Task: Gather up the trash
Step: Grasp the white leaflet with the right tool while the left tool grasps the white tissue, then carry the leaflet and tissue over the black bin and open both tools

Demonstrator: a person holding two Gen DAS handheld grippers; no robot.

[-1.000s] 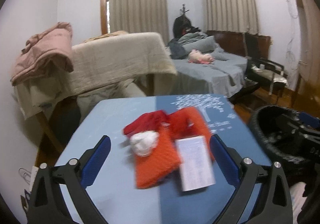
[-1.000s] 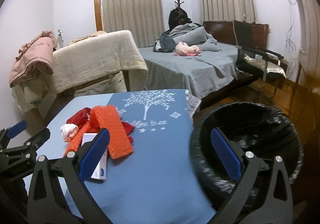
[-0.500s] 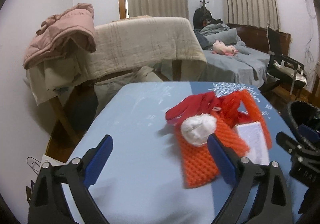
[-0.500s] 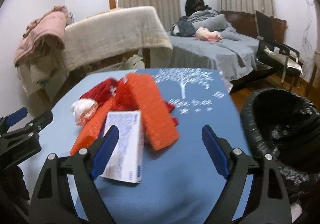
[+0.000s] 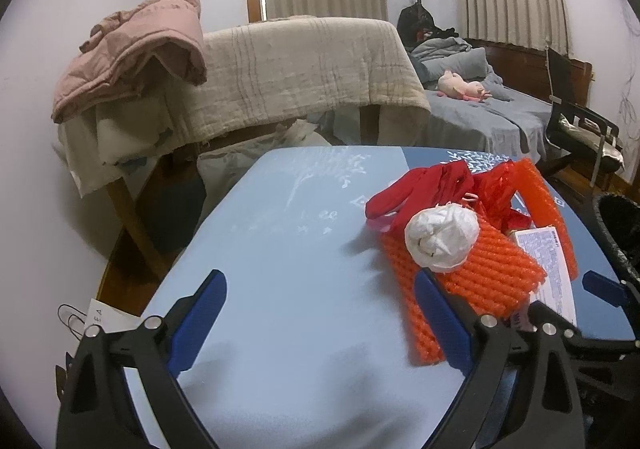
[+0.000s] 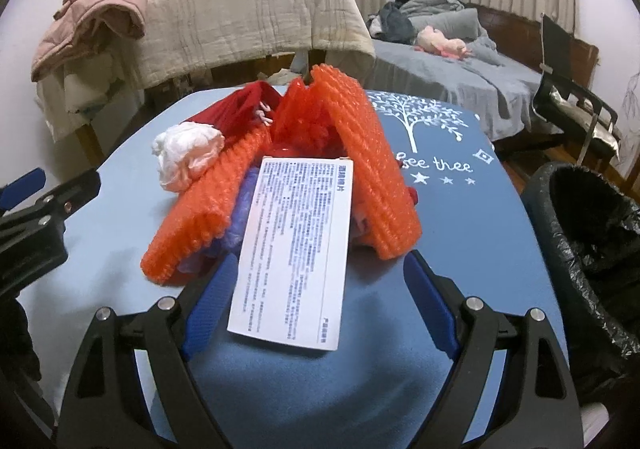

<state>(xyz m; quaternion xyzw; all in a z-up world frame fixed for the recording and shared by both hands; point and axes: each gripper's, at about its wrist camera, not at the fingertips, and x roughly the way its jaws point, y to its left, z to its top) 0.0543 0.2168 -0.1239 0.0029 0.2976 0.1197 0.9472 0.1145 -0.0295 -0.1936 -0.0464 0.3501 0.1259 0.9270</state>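
Observation:
A trash pile lies on the blue table (image 6: 460, 217): orange foam netting (image 6: 360, 153), a white printed box (image 6: 296, 253), a white crumpled tissue ball (image 6: 188, 153) and a red bag (image 6: 240, 109). My right gripper (image 6: 316, 305) is open, its blue fingers on either side of the box's near end. My left gripper (image 5: 320, 321) is open over bare table, left of the pile; its right finger is at the netting (image 5: 460, 281). The tissue ball (image 5: 440, 237), red bag (image 5: 420, 189) and box (image 5: 548, 261) show there too.
A bin with a black liner (image 6: 592, 233) stands off the table's right edge, seen also in the left wrist view (image 5: 620, 221). Behind the table are a chair draped in a beige blanket (image 5: 304, 69) and pink jacket (image 5: 132, 49), a bed (image 6: 452, 65) and a black chair (image 6: 572, 109).
My right gripper swung left from the bin onto the pile and came close around the box. My left gripper moved left, so the pile now lies at its right.

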